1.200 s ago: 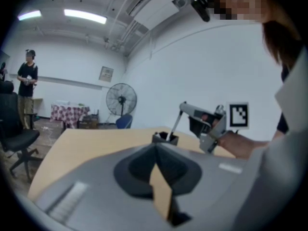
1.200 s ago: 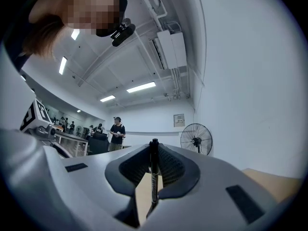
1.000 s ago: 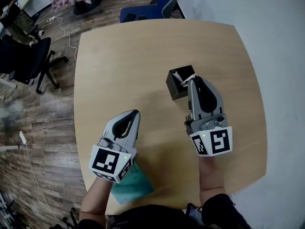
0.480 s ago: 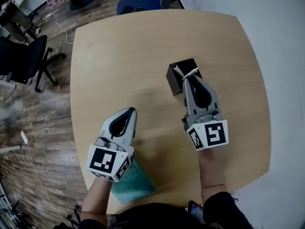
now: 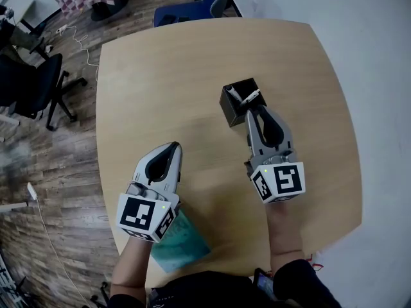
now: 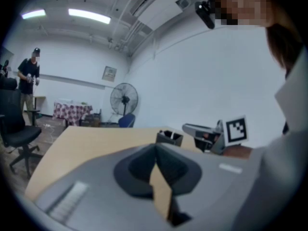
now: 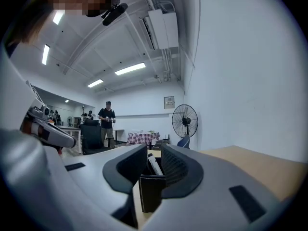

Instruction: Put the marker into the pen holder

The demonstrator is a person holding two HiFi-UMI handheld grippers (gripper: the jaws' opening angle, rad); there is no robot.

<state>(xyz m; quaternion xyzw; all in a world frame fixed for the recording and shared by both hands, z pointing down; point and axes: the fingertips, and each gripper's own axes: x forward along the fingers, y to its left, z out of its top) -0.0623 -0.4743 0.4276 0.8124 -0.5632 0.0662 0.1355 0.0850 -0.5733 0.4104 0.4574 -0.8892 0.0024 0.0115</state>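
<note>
Our right hand-held gripper is sitting open, the marker leaning inside the pen holder mid-frame. We are needing a slow, straight pull-back. Our left hand-held gripper is resting closed, empty.

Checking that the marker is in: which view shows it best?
Right gripper view: the marker leans out of the pen holder, close, framed by the right gripper's open tongs. Head view shows it from above, small, in the holder. Left gripper view shows only a distant speck.

Marker in pen holder on table
</note>
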